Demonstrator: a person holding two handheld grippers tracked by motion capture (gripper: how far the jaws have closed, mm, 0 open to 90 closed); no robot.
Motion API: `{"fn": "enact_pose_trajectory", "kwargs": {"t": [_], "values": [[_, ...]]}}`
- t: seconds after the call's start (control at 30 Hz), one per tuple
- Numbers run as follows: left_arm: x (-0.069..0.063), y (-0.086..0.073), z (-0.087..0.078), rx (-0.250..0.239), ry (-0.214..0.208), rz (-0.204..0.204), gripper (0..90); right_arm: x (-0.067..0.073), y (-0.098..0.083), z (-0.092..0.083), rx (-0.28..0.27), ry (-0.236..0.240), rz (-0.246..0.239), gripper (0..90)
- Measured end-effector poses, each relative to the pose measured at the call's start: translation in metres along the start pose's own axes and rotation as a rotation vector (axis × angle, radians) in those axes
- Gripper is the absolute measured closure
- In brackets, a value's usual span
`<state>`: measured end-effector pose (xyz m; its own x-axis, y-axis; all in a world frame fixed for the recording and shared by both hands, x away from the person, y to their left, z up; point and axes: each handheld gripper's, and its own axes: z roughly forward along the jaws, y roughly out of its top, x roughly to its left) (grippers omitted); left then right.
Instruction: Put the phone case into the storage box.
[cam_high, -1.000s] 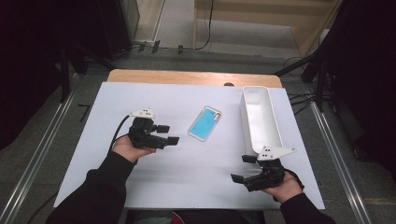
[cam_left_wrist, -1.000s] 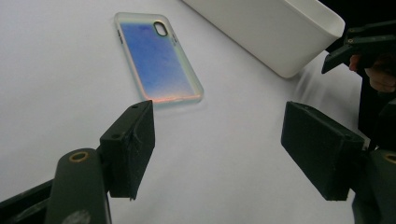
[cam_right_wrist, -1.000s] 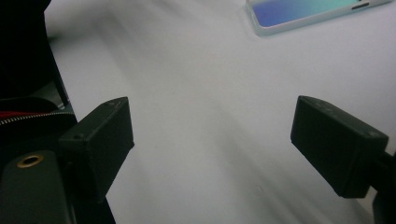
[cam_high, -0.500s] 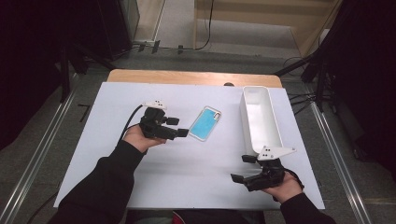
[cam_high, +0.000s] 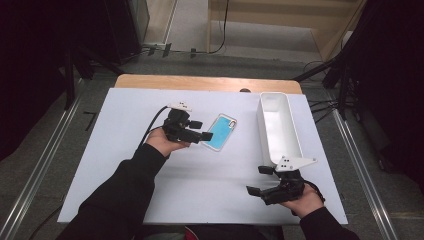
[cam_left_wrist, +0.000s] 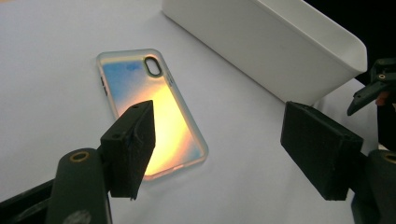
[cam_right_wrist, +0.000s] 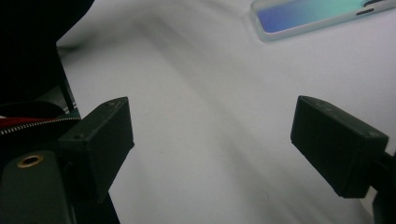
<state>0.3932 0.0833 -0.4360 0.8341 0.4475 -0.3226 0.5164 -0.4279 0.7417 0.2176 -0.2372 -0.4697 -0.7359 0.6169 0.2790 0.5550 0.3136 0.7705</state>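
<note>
Phone case (cam_high: 221, 132) flat on the white tabletop (cam_high: 125, 165), camera-cutout end toward the far side, lying at a slight diagonal, roughly mid-table. Blue-teal in the high view; in the left gripper view (cam_left_wrist: 154, 112) a blue-to-orange sheen with a translucent rim, cutout at the far end. Left gripper (cam_high: 200, 131) just beside the case's left long edge, jaws apart with nothing between them, tips at or slightly over that edge; contact not resolvable. In the left gripper view, one jaw overlaps the near corner of the case, other jaw over bare tabletop toward the bin. White rectangular bin (cam_high: 280, 127) right of the case, near but apart, long axis running away from the person, looks empty inside; same bin's side wall (cam_left_wrist: 261, 46) behind the case in the left gripper view. Right gripper (cam_high: 260, 181) well apart from the case, near the front right of the tabletop, just below the bin's near end, held in the right hand (cam_high: 300, 200), jaws apart and empty, pointing left. Right gripper view: bare tabletop between the jaws, case end (cam_right_wrist: 322, 14) at the top edge. Dark sleeve (cam_high: 115, 200) running in from the bottom left.
</note>
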Motion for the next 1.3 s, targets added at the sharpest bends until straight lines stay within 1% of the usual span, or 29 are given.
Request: {"fn": "enact_pose_trajectory", "kwargs": {"t": [0.03, 0.07, 0.2, 0.27, 0.33, 0.43, 0.47, 0.5, 0.53, 0.6, 0.67, 0.73, 0.77, 0.8, 0.83, 0.87, 0.9, 0.97, 1.0, 1.03, 1.1, 1.17, 1.2, 1.23, 1.3], "values": [[0.000, 0.000, 0.000, 0.000, 0.000, 0.000, 26.0, 0.000, 0.000, 0.000, 0.000, 0.000, 0.000, 11.9], [-0.001, 0.001, 0.004, 0.005, 0.004, 0.009, 26.0, 0.001, 0.000, 0.000, 0.005, -0.001, -0.001, 11.9], [-0.003, 0.005, 0.016, 0.021, 0.008, 0.021, 26.0, 0.001, 0.000, -0.001, 0.003, -0.003, -0.004, 11.9], [-0.004, 0.006, 0.021, 0.012, 0.007, 0.015, 26.1, 0.001, 0.000, -0.001, 0.004, -0.002, -0.004, 11.9], [-0.003, 0.006, 0.023, 0.010, 0.011, 0.011, 28.2, 0.001, 0.000, 0.000, 0.005, -0.001, -0.004, 11.9], [-0.001, 0.006, 0.025, 0.016, 0.018, 0.017, 28.3, 0.001, 0.000, 0.000, 0.004, -0.001, -0.003, 11.9], [0.000, 0.005, 0.026, 0.019, 0.024, 0.007, 28.3, 0.001, 0.000, 0.000, 0.006, -0.001, -0.006, 11.9], [0.000, 0.005, 0.026, 0.019, 0.024, 0.007, 28.2, 0.001, 0.000, 0.000, 0.006, -0.001, -0.006, 12.0], [0.001, 0.004, 0.027, 0.022, 0.040, 0.012, 28.2, 0.001, 0.000, 0.000, 0.005, 0.000, -0.006, 11.9], [0.001, 0.003, 0.028, 0.026, 0.040, 0.021, 28.2, 0.001, 0.000, 0.000, 0.007, 0.000, -0.004, 11.9], [0.002, 0.002, 0.029, 0.033, 0.040, 0.016, 28.3, 0.001, 0.000, 0.000, 0.007, 0.000, -0.004, 11.9], [0.003, 0.001, 0.030, 0.031, 0.049, 0.016, 35.3, 0.001, 0.000, 0.000, 0.007, 0.000, -0.004, 11.9], [0.003, 0.001, 0.031, 0.030, 0.053, 0.013, 36.6, 0.001, 0.000, 0.000, 0.008, -0.002, -0.006, 11.9], [0.004, 0.000, 0.032, 0.031, 0.059, 0.019, 39.7, 0.001, 0.000, 0.000, 0.007, -0.002, -0.006, 11.9], [0.004, -0.001, 0.033, 0.031, 0.069, 0.016, 42.5, 0.001, 0.000, 0.000, 0.007, -0.002, -0.007, 11.9], [0.004, -0.002, 0.034, 0.033, 0.079, 0.019, 45.8, 0.001, 0.000, 0.000, 0.007, -0.002, -0.007, 11.9], [0.004, -0.002, 0.034, 0.033, 0.079, 0.019, 50.8, 0.001, 0.000, 0.000, 0.007, -0.002, -0.007, 11.9], [0.004, -0.006, 0.035, 0.029, 0.099, 0.030, 56.9, 0.001, 0.000, 0.000, 0.007, -0.004, -0.001, 11.9], [0.004, -0.008, 0.035, 0.016, 0.105, 0.021, 61.0, 0.001, 0.000, 0.000, 0.008, -0.003, 0.000, 11.9], [0.005, -0.009, 0.036, 0.019, 0.109, 0.015, 65.5, 0.001, 0.000, -0.001, 0.008, -0.004, 0.000, 11.9], [0.006, -0.013, 0.037, 0.025, 0.124, 0.018, 75.1, 0.001, 0.000, -0.001, 0.005, -0.004, -0.004, 11.9], [0.008, -0.015, 0.037, 0.040, 0.129, 0.014, 85.8, 0.001, 0.000, 0.000, 0.005, -0.003, -0.004, 11.9], [0.009, -0.016, 0.038, 0.049, 0.126, 0.003, 88.9, 0.001, 0.000, 0.000, 0.005, -0.001, -0.008, 11.9], [0.009, -0.016, 0.038, 0.049, 0.126, 0.003, 89.0, 0.001, 0.000, 0.000, 0.005, -0.001, -0.008, 11.9], [0.011, -0.019, 0.039, 0.047, 0.131, -0.015, 89.0, 0.001, 0.000, 0.000, 0.005, -0.003, -0.006, 11.9]]}}
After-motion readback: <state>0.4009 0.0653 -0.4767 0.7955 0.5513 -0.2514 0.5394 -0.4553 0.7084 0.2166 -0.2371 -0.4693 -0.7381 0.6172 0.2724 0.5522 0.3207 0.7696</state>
